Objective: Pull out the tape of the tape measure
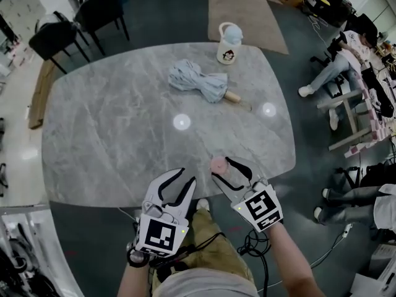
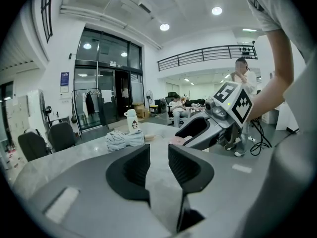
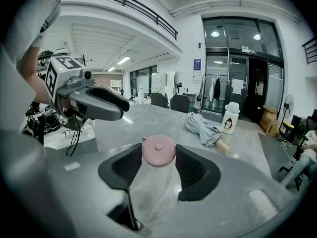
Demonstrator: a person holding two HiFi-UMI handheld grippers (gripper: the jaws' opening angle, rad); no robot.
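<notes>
Tape measure (image 3: 158,150): small round pink case, pinched across its sides between the tips of your right gripper (image 1: 230,169), over the near edge of the table (image 1: 111,141) and, by the look of it, held clear of the stone. The grip sits on the rim and leaves the flat face with its centre button turned toward the camera. That keeps the small nub (image 3: 143,140) on the case's upper left edge uncovered, and it is probably the tab of the tape, none of which is drawn out yet. Left gripper (image 1: 177,184): just left of the right one and a little nearer to you, jaws spread with only bare table showing between them, so it is empty. You are likely keeping it free as the pulling hand while the right one anchors the case. The nub faces the left gripper's side, which suits a pull to the left. The left jaws will need to narrow a good deal to catch so small a tab. Folded umbrella (image 1: 199,80): pale blue-grey, wooden handle pointing right, lying on the far middle of the table, well apart from both grippers. Bottle (image 1: 229,43): white, cartoon figure on its side, upright at the far edge just beyond the umbrella. Neither stands in the way of the pull. Chairs (image 1: 59,36): dark, beyond the far left corner.
</notes>
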